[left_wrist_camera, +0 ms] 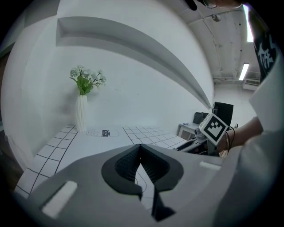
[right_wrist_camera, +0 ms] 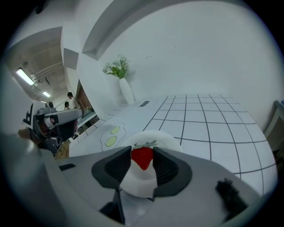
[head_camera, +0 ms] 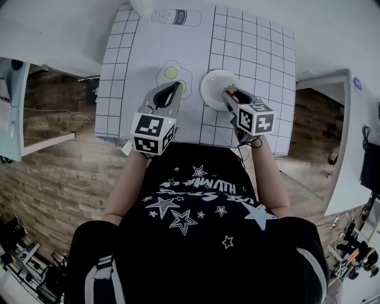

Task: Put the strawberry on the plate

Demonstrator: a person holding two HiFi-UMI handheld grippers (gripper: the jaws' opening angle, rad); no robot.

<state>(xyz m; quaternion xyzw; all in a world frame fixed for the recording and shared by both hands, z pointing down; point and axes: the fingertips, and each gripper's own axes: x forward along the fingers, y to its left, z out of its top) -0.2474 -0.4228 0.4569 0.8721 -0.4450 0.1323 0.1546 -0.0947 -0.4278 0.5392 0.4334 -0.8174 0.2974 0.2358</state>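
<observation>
A red strawberry (right_wrist_camera: 143, 157) with green leaves is pinched between the jaws of my right gripper (right_wrist_camera: 142, 160), which hangs over the near edge of the white plate (right_wrist_camera: 153, 138). In the head view the same right gripper (head_camera: 230, 95) holds the strawberry (head_camera: 230, 90) at the round plate (head_camera: 215, 86). My left gripper (head_camera: 173, 89) hovers to the left of the plate over the printed fried-egg drawing (head_camera: 174, 77). In its own view the left gripper (left_wrist_camera: 140, 156) has its jaws pressed together with nothing between them.
The white table mat (head_camera: 249, 47) carries a black grid and a printed can drawing (head_camera: 176, 16). A white vase with green flowers (right_wrist_camera: 124, 86) stands at the far wall. Table edges drop to a wood floor (head_camera: 53, 172) on both sides.
</observation>
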